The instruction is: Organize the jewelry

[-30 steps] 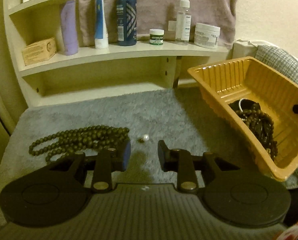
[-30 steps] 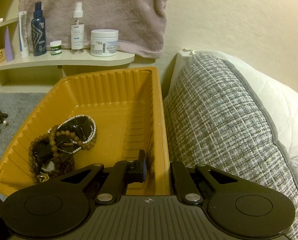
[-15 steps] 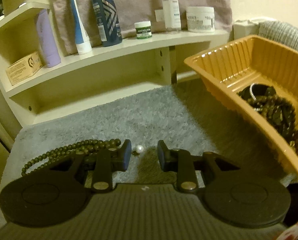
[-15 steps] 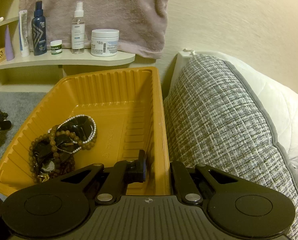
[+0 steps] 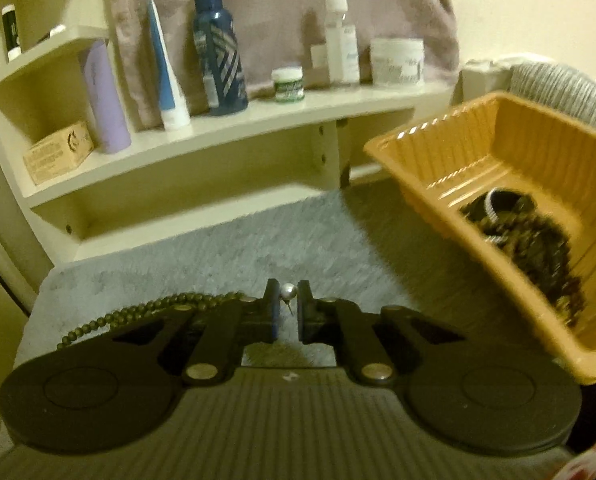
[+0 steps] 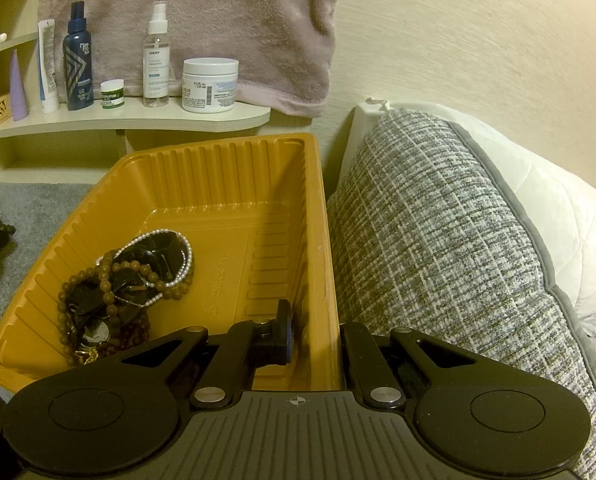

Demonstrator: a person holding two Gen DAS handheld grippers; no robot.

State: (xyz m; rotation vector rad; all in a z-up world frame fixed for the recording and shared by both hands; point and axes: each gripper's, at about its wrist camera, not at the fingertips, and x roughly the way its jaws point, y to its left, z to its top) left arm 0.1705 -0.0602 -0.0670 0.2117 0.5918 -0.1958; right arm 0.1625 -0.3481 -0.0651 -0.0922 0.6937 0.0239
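Observation:
My left gripper [image 5: 286, 300] is shut on a small pearl stud earring [image 5: 287, 292], held just above the grey mat [image 5: 257, 248]. A dark green bead necklace [image 5: 145, 314] lies on the mat to its left, partly hidden by the gripper. The orange tray [image 5: 426, 168] stands tilted at the right with a pile of bead bracelets [image 5: 534, 240] inside. In the right wrist view my right gripper [image 6: 314, 340] is shut on the tray's right wall [image 6: 322, 240], one finger inside and one outside. The bracelets and a pearl strand [image 6: 137, 276] lie in the tray's left part.
A cream shelf [image 5: 217, 128] behind the mat holds bottles, tubes, jars and a small box. A pink towel [image 6: 201, 12] hangs above it. A grey woven cushion [image 6: 438, 240] and a white pillow [image 6: 558, 220] press against the tray's right side.
My left gripper has moved forward over the pearl earring and shut on it, lifting it slightly. The right gripper has kept its hold on the tray wall.

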